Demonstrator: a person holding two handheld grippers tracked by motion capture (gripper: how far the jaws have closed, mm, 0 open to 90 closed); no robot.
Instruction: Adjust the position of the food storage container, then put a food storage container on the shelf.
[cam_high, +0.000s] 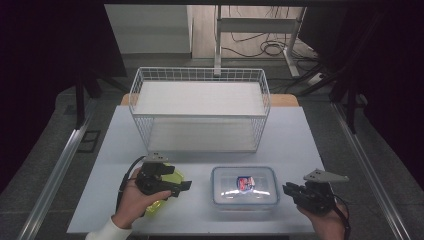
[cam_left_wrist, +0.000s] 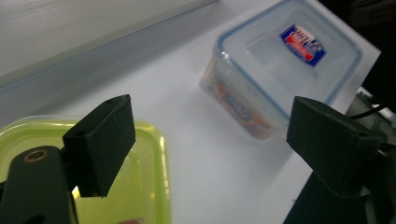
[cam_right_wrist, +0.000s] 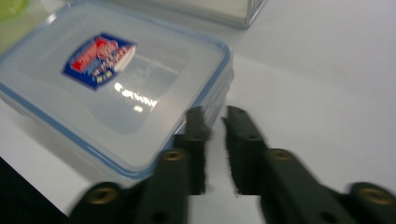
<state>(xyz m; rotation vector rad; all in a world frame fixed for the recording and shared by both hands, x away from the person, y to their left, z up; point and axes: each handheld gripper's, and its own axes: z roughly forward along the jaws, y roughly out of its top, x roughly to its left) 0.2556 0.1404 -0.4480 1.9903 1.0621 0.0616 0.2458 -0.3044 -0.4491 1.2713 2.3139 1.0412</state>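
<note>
A clear box with a blue-rimmed lid and a red and blue label (cam_high: 244, 186) lies near the table's front edge. To its left sits a lime-green lidded box (cam_high: 167, 196). My left gripper (cam_high: 181, 181) hovers over the green box (cam_left_wrist: 140, 186) with its jaws wide open and nothing between them; they point toward the clear box (cam_left_wrist: 285, 60). My right gripper (cam_high: 287, 189) rests just right of the clear box (cam_right_wrist: 116, 84). Its fingers (cam_right_wrist: 196, 140) stand almost together beside the box's corner, holding nothing.
A white wire basket shelf (cam_high: 200, 107) with two levels stands on the table behind the boxes. The pale table (cam_high: 295, 145) has bare surface to the right of the basket and between the boxes. Dark floor and cables lie beyond.
</note>
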